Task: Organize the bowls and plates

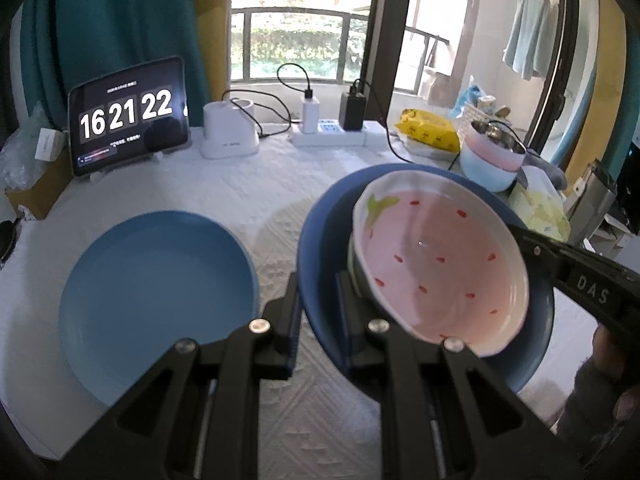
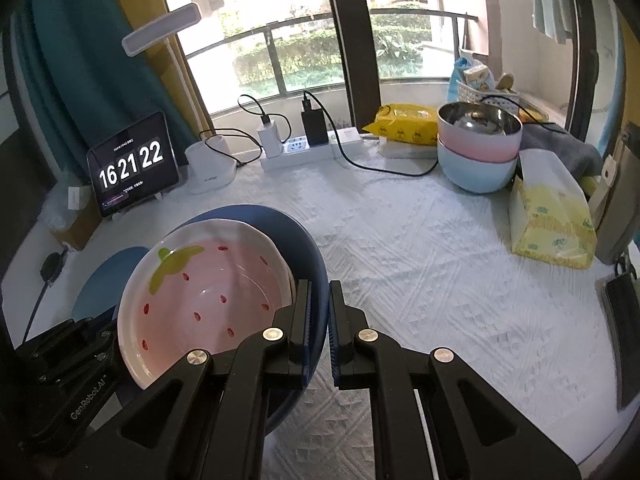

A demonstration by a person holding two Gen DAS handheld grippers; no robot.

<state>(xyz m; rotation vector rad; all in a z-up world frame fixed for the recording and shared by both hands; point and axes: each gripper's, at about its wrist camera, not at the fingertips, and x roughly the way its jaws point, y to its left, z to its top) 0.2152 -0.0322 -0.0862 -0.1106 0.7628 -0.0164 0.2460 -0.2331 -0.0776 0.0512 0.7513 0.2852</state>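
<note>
A dark blue bowl [image 1: 320, 232] [image 2: 280, 224] carries a pink strawberry-patterned bowl [image 1: 440, 256] [image 2: 208, 280] tilted inside it. My left gripper [image 1: 318, 300] is shut on the dark blue bowl's left rim. My right gripper [image 2: 319, 292] is shut on its right rim and shows in the left wrist view as a black arm [image 1: 532, 240]. The left gripper's body [image 2: 100, 332] appears low at the left of the right wrist view. A light blue plate [image 1: 156, 300] [image 2: 104, 280] lies flat on the white cloth to the left, partly hidden behind the bowls in the right wrist view.
A steel bowl sits in a pink bowl stacked on a light blue bowl [image 2: 476, 152] [image 1: 492, 156] at the back right. A tissue pack [image 2: 552, 216], a yellow wipes pack [image 2: 404, 124], a power strip [image 2: 296, 152] with cables and a tablet clock [image 1: 128, 116] line the table's back.
</note>
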